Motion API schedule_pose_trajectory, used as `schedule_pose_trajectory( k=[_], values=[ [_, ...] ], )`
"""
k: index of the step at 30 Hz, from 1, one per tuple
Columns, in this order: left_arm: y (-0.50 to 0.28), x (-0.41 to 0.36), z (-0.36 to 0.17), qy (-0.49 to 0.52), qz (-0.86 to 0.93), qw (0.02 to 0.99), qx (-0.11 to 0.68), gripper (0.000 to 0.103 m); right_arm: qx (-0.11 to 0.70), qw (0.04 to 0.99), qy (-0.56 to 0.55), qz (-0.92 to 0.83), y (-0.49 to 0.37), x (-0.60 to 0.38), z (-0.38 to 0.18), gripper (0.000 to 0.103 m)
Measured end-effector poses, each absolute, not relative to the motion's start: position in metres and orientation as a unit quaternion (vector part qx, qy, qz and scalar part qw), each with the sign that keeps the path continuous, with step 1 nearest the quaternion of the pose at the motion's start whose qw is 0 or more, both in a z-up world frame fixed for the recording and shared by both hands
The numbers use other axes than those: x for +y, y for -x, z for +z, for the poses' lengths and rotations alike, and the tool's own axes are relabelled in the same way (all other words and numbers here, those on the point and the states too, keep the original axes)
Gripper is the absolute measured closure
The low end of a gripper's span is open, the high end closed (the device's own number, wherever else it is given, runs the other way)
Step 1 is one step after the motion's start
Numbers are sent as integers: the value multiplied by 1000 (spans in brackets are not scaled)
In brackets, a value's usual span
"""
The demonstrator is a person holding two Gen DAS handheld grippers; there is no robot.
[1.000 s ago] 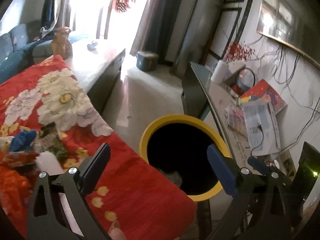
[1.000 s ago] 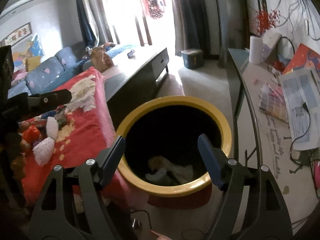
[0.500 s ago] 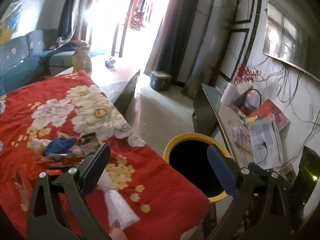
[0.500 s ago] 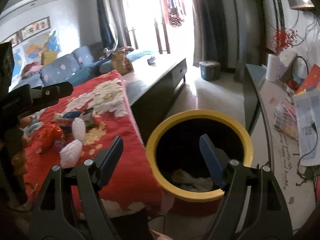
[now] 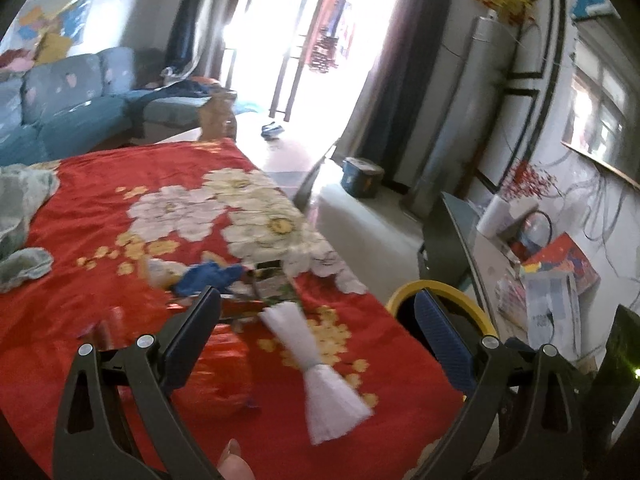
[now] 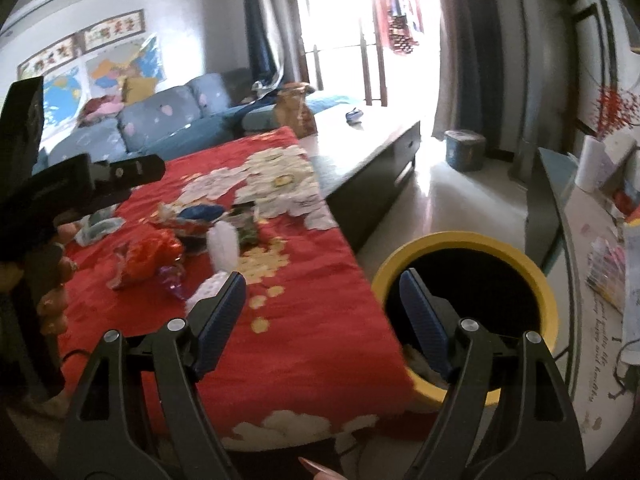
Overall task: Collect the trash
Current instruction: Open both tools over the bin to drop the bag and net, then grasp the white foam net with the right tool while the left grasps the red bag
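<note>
on the red floral cloth [image 5: 120,240] the trash lies in a loose heap: a blue scrap [image 5: 208,278], an orange-red wrapper [image 6: 150,254], and a white pinched packet [image 5: 316,372] that looks like plastic, though blur hides detail. the left gripper [image 5: 316,328] hangs wide and empty, the packet between its jaws' line. the right gripper [image 6: 322,308] is wide too, empty, the heap off its left finger, the yellow-rimmed bin [image 6: 548,304] under its right.

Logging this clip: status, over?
Left gripper and right gripper open, empty. Wrappers and white foam sleeve on red floral cloth. Yellow-rimmed bin alongside, path unobstructed.
</note>
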State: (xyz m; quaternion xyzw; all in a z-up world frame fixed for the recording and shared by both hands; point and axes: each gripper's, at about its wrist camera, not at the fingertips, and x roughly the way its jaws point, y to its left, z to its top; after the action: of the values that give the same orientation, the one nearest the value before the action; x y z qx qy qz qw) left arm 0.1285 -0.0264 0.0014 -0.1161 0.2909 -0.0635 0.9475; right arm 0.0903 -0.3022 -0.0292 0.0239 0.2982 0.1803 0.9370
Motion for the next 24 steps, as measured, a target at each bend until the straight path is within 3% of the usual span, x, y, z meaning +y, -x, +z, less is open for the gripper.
schedule_pose_trajectory(
  k=[16,24],
  values=[
    [-116,75,-11,181,40,938,293,9,328,915,11,234,-102,-235,-44,32],
    [-119,86,-24,204,22,923,325,10,348,906,9,242,-117,-218,-53,32]
  ],
)
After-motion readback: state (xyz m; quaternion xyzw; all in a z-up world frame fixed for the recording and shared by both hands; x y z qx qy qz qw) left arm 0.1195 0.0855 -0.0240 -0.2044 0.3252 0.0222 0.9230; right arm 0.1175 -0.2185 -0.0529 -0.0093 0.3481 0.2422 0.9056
